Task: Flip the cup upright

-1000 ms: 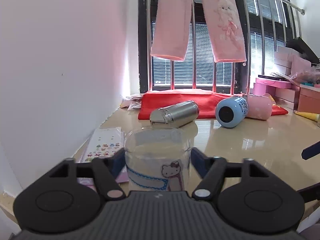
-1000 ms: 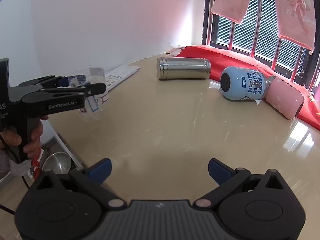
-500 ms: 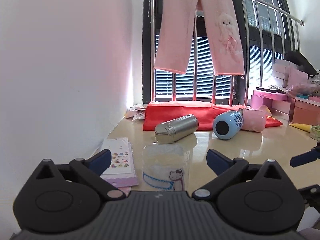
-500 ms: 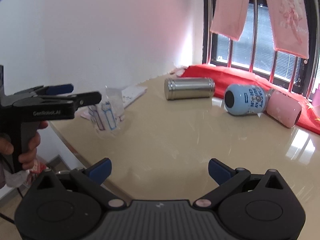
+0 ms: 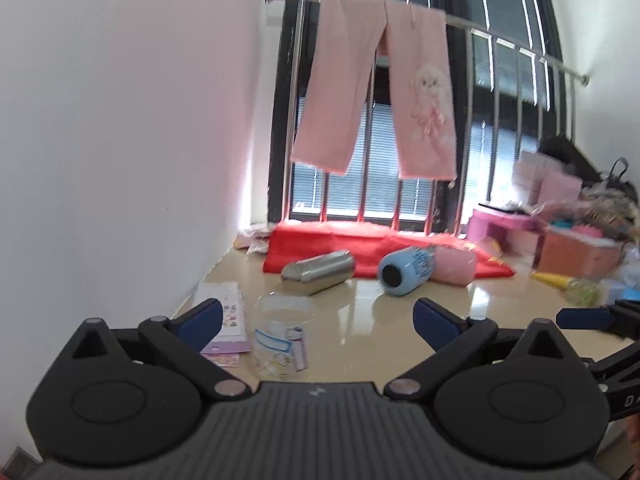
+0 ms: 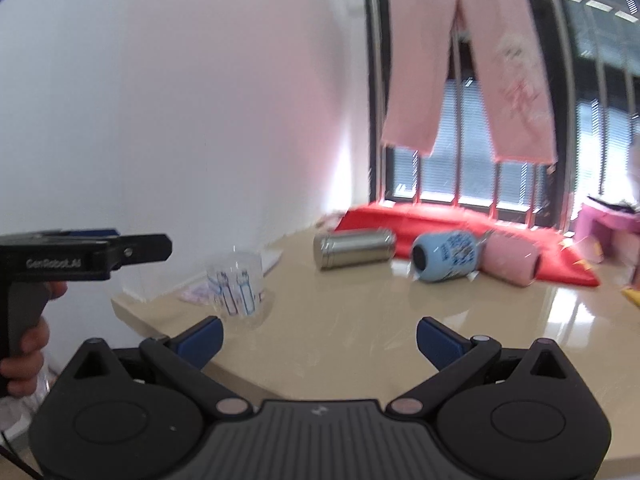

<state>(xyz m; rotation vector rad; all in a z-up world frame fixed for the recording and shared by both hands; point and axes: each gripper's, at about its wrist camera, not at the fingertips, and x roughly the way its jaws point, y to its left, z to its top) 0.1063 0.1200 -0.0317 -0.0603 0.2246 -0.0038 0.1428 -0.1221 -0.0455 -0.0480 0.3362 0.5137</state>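
Cup (image 5: 281, 338) base hidden behind the left gripper (image 5: 316, 322) body. Boxes (image 5: 560, 216) at right motion-blurred, contents unreadable. Trousers (image 6: 472, 68) print smeared in right view.

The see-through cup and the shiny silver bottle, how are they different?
The cup stands up; the silver bottle lies on its side. The cup is clear with cartoon pictures; the bottle is plain metal. The cup is nearer the table edge; the bottle is farther back. Both sit untouched.

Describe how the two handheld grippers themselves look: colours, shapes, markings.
Both are matte black plastic: a ribbed centre plate, two round housings, silver pivot pins and blue finger pads. The left gripper, seen side-on, has a pistol handle and white "GenRobot.AI" lettering. The right gripper matches.
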